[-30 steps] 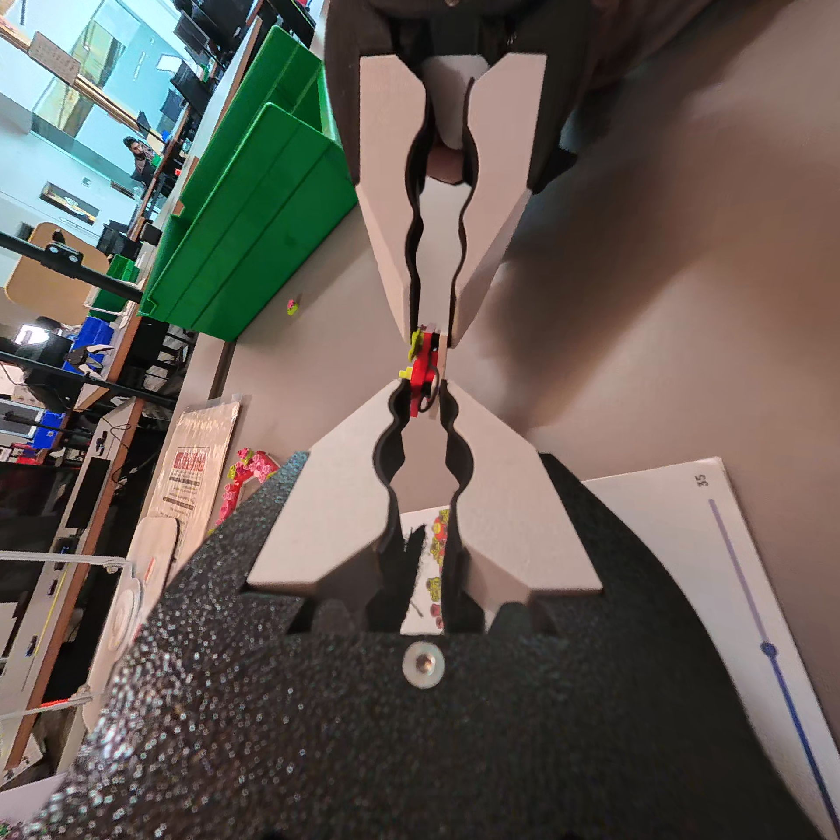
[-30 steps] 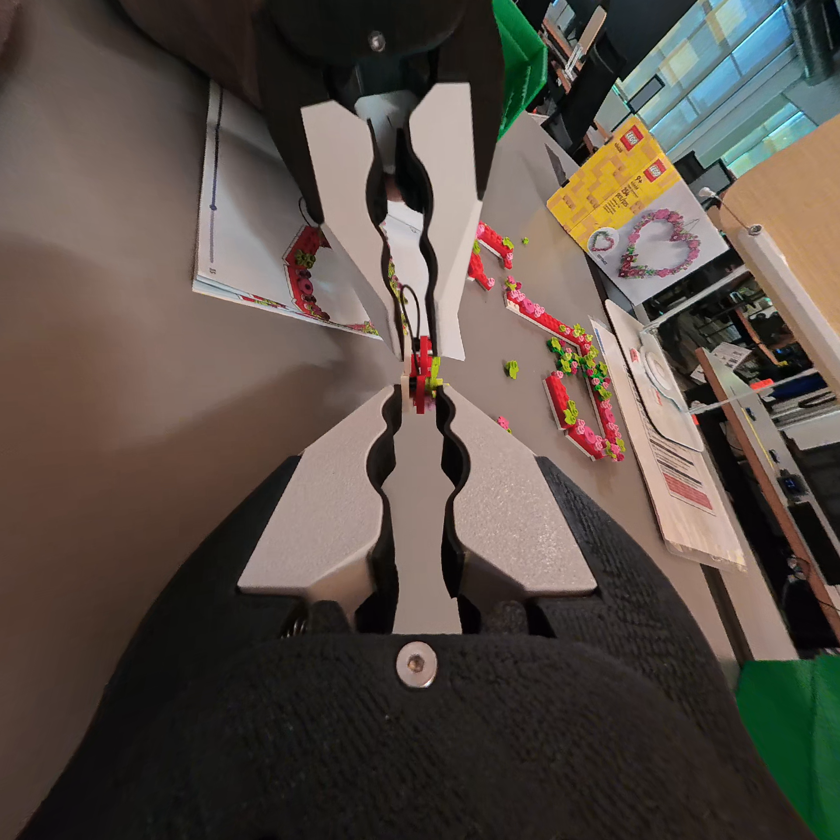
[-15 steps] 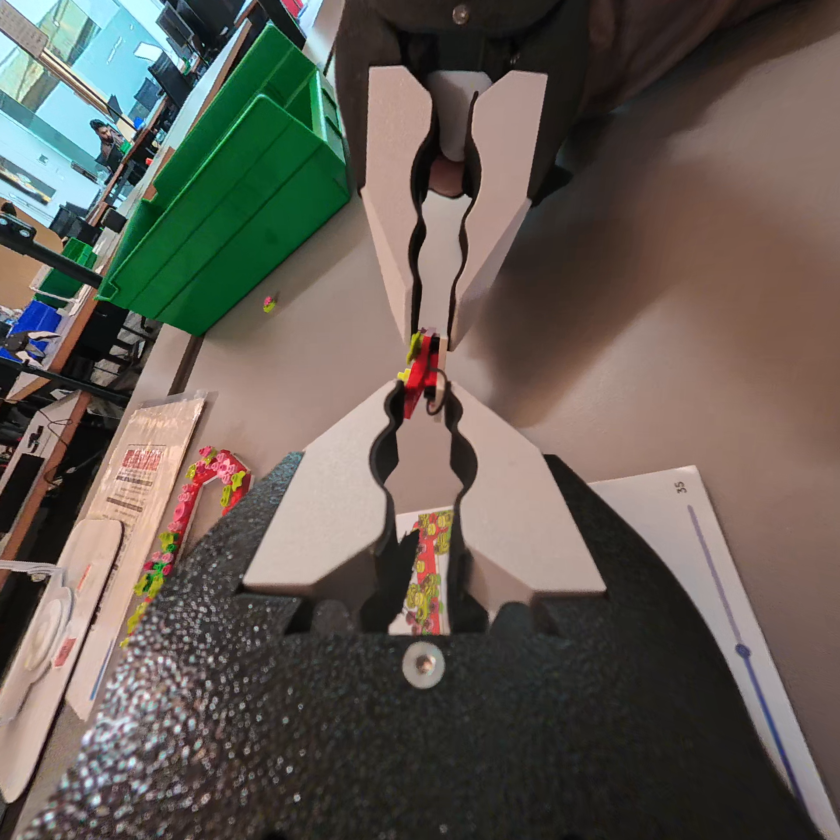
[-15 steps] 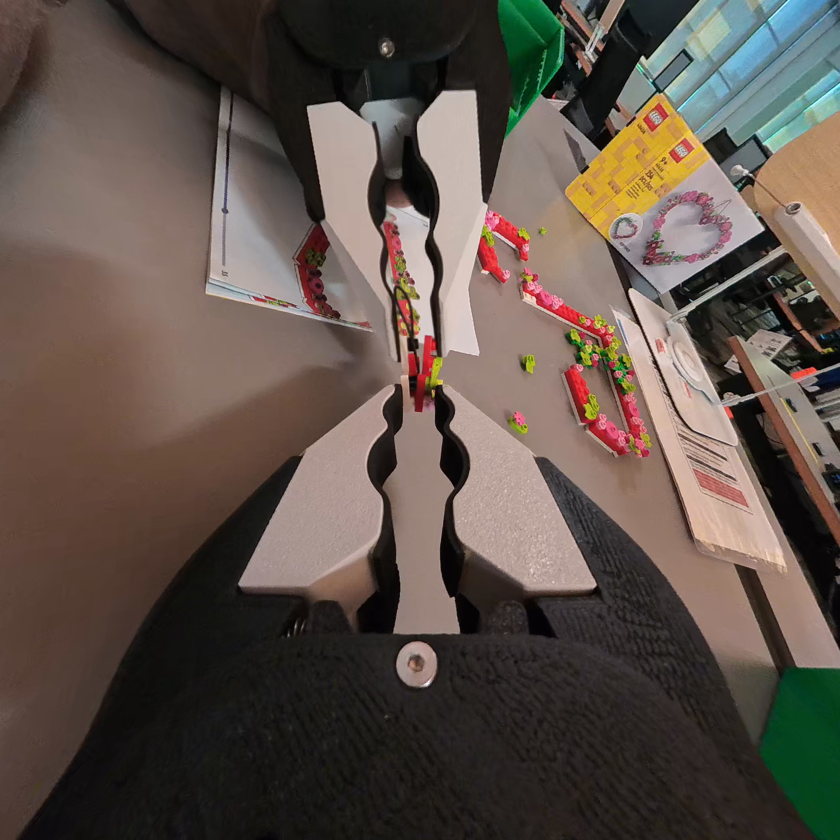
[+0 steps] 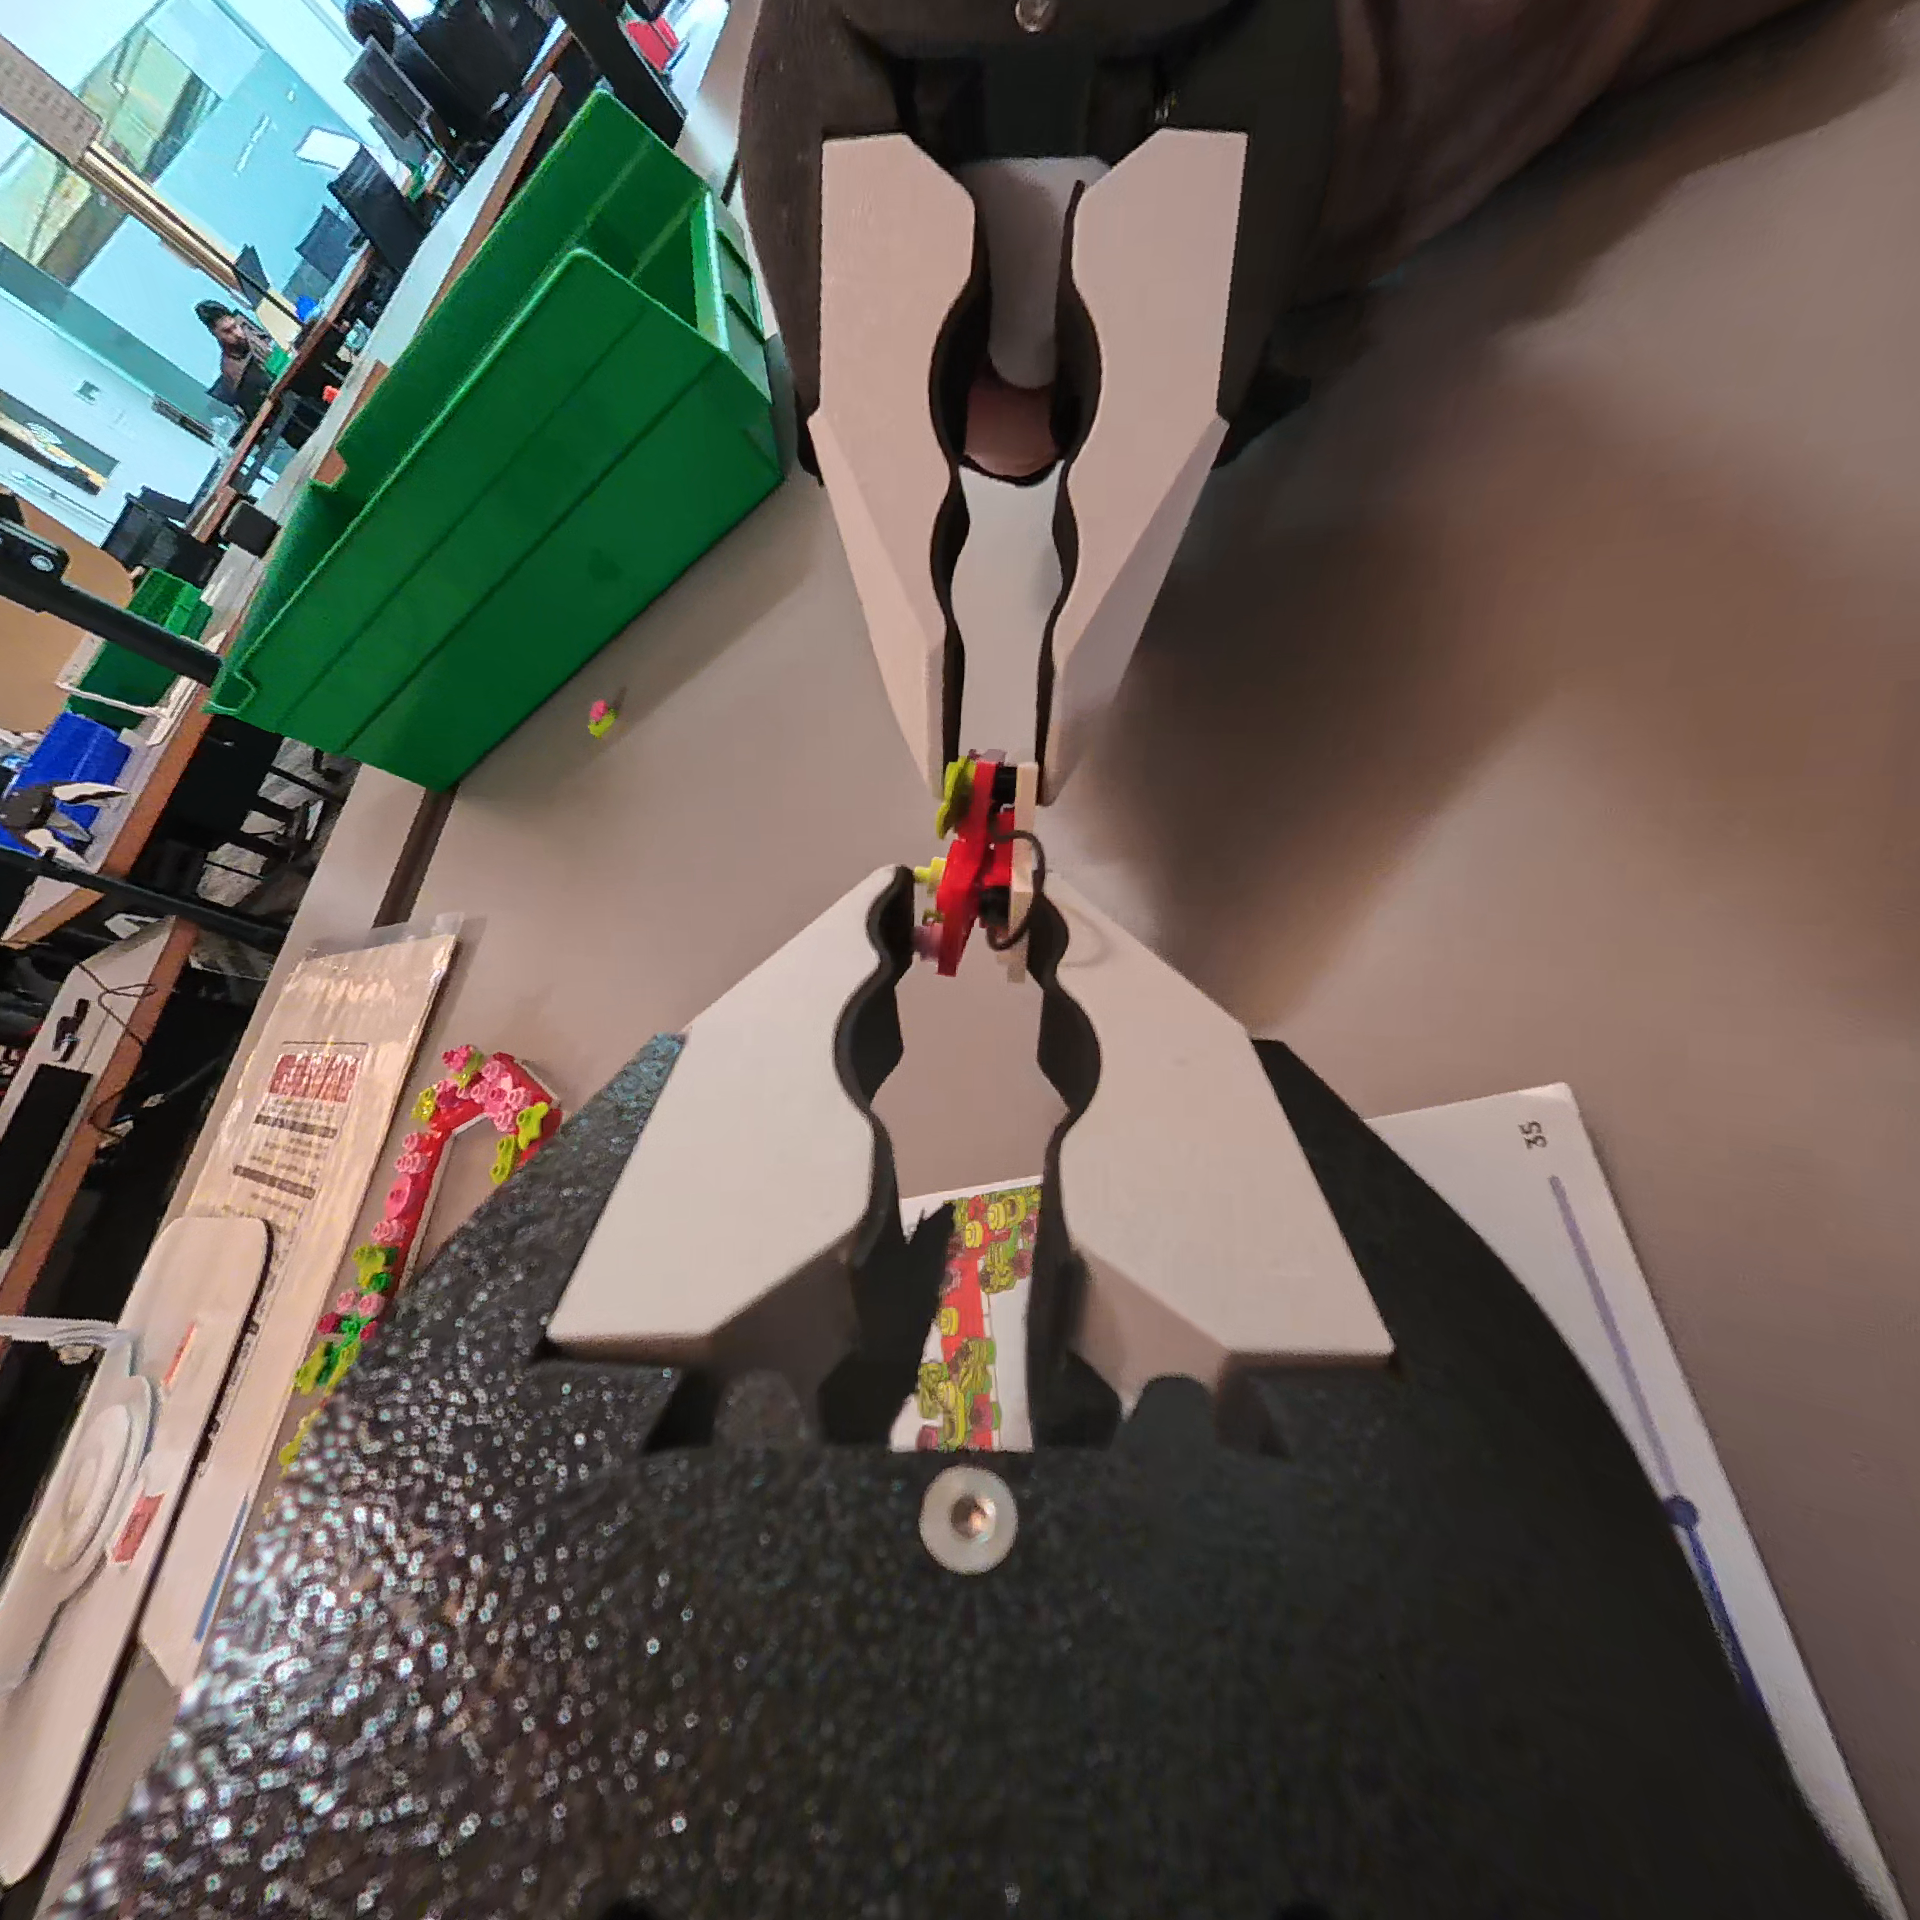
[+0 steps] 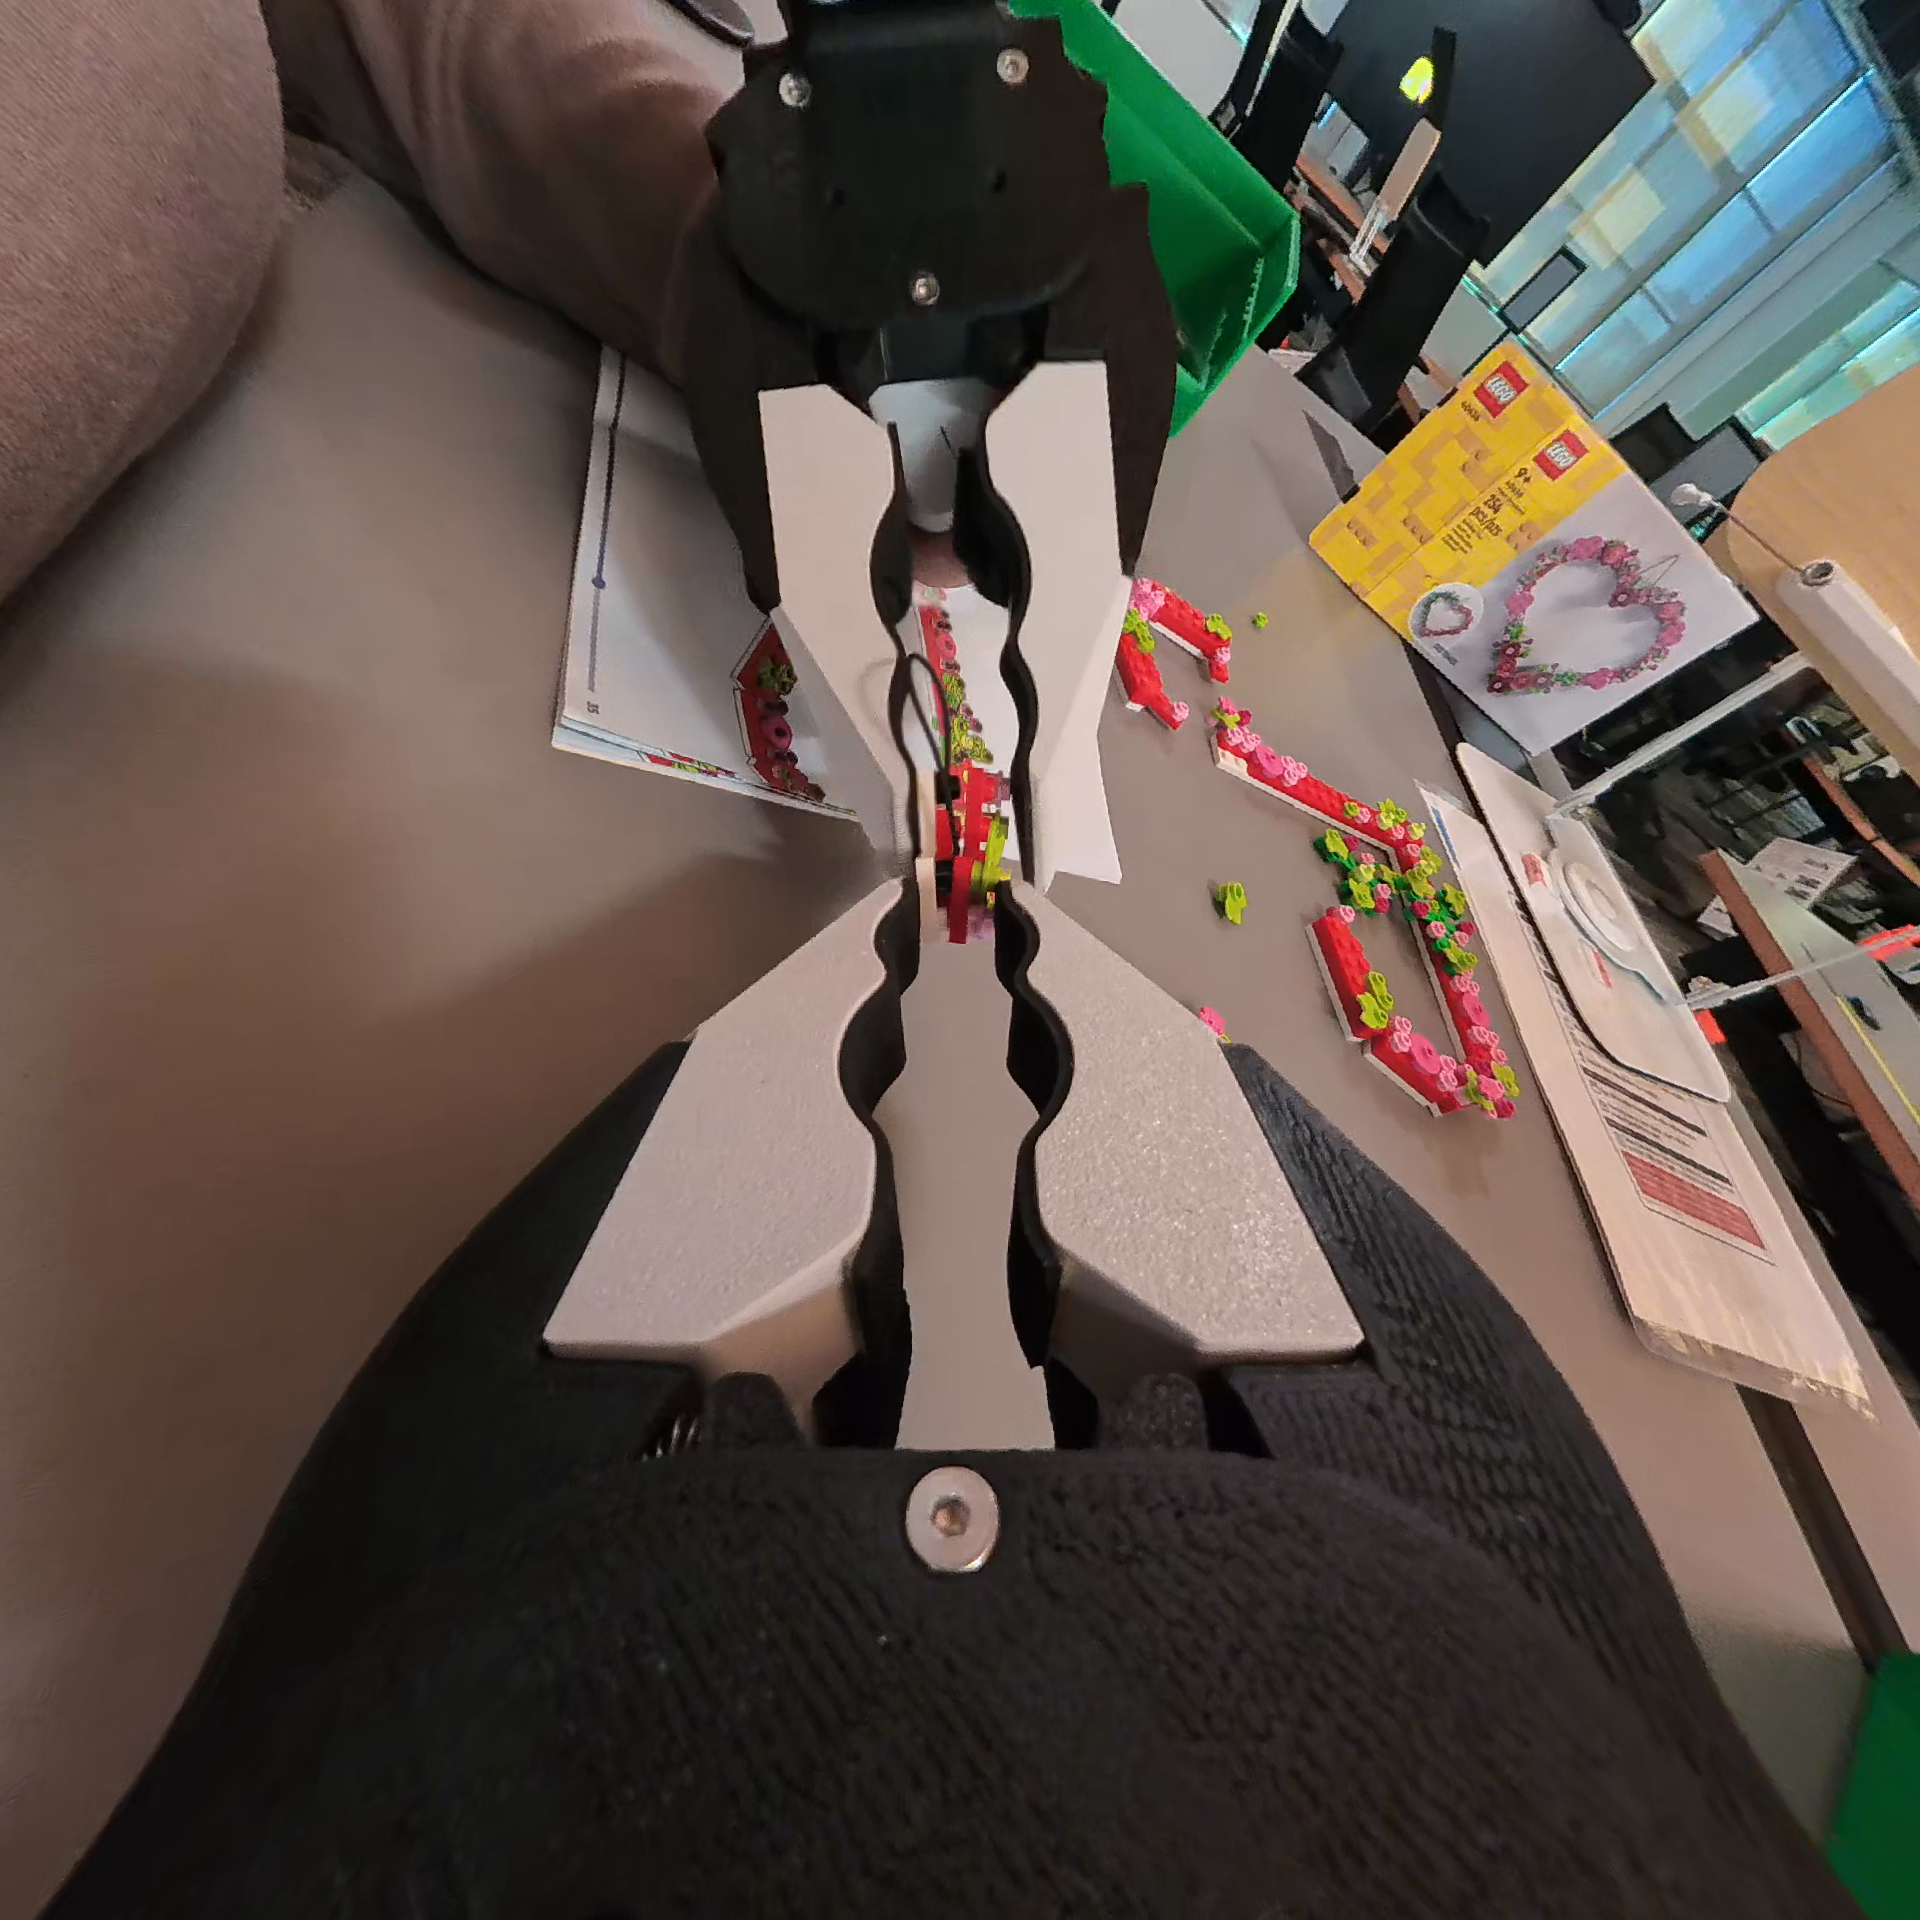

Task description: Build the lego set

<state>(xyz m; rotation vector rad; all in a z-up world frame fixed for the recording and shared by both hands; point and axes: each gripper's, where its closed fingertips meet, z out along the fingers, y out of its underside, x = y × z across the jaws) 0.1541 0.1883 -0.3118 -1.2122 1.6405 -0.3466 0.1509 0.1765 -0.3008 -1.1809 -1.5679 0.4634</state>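
Note:
A small red lego piece (image 5: pixel 966 862) with lime leaves, a white plate and a black cord loop hangs in the air between both grippers. My left gripper (image 5: pixel 971 906) is shut on its lower end. My right gripper (image 5: pixel 995 779) comes in from the top, tip to tip with the left, and is shut on its upper end. In the right wrist view, my right gripper (image 6: pixel 956 902) holds the piece (image 6: pixel 971 821) from below, and the left gripper (image 6: pixel 966 857) reaches in from above. Finished red heart segments with pink flowers (image 6: pixel 1392 935) lie on the grey table (image 6: pixel 312 935).
An open instruction booklet (image 6: pixel 655 644) lies under the grippers and also shows in the left wrist view (image 5: pixel 1558 1299). Green bins (image 5: pixel 520 468) stand at the far left. A yellow lego box (image 6: pixel 1507 540), a sleeved sheet (image 6: pixel 1683 1226), a loose lime piece (image 6: pixel 1231 902) and a sleeve (image 6: pixel 125 260) show.
Both grippers stay shut on the piece. The joined pair has shifted and tilted a little over the table, so more of the left gripper's body shows in the right wrist view.

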